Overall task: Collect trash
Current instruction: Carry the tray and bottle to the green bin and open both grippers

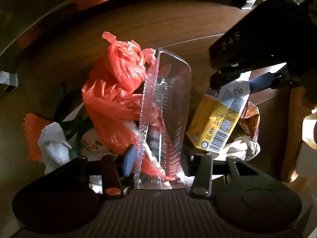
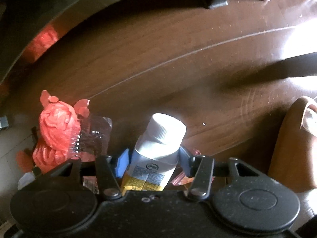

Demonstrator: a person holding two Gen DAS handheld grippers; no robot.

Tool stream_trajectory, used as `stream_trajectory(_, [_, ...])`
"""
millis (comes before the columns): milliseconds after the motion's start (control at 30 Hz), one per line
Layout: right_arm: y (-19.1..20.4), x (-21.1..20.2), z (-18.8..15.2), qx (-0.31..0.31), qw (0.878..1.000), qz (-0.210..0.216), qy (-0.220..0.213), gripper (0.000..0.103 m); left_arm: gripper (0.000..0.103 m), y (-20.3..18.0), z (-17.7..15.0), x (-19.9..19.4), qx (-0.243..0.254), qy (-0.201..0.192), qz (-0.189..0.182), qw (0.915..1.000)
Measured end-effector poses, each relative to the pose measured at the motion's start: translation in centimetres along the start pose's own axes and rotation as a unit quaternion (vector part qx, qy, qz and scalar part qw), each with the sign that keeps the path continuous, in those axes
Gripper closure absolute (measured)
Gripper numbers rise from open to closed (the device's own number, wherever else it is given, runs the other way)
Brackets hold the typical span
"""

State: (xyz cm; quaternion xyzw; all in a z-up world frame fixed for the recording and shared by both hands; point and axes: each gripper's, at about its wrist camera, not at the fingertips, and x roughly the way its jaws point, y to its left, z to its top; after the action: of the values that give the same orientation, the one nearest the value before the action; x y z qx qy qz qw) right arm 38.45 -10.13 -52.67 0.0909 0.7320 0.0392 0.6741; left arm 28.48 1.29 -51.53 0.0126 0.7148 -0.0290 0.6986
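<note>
While the left gripper (image 1: 156, 158) stands over the trash pile, its fingers sit close on a clear tray (image 1: 168, 107), upright, pressed against an orange bag (image 1: 116, 91). Right gripper (image 2: 152, 158) is clamped on a yellow carton (image 2: 156, 152) with a white cap (image 2: 168, 128), held up off the brown floor (image 2: 158, 63) just beside the tray. White paper (image 1: 53, 142) lies below left of the bag, and a crumpled wrapper (image 1: 250, 119) sits under the carton.
</note>
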Motion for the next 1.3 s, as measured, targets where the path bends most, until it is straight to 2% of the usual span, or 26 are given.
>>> stream_trajectory(233, [0.3, -4.1, -0.6, -0.018, 1.000, -0.003, -0.026, 0.054, 0.061, 0.7, 0.2, -2.2, -0.027, 0.007, -0.003, 0.9996])
stream_trajectory(400, [0.6, -8.5, -2.3, -0.031, 0.998, -0.006, -0.058, 0.055, 0.062, 1.3, -0.4, -5.7, -0.061, 0.010, -0.026, 0.9978])
stream_trajectory(633, [1.4, -17.1, -5.2, -0.085, 0.988, -0.006, -0.132, 0.055, 0.062, 1.1, -1.4, -12.8, -0.079, -0.027, -0.053, 0.9952])
stream_trajectory(933, [-0.5, -31.2, -12.1, -0.149, 0.954, -0.005, -0.260, 0.055, 0.062, 1.5, -4.1, -24.9, -0.100, -0.121, -0.065, 0.9855])
stream_trajectory(1100, [-1.5, -39.3, -16.3, -0.182, 0.924, 0.004, -0.337, 0.055, 0.062, 0.1, -5.8, -32.5, -0.085, -0.197, -0.077, 0.9736])
stream_trajectory(1300, [-3.6, -48.0, -21.5, -0.214, 0.882, 0.006, -0.421, 0.055, 0.061, -3.2, -7.3, -41.0, -0.048, -0.270, -0.087, 0.9577])
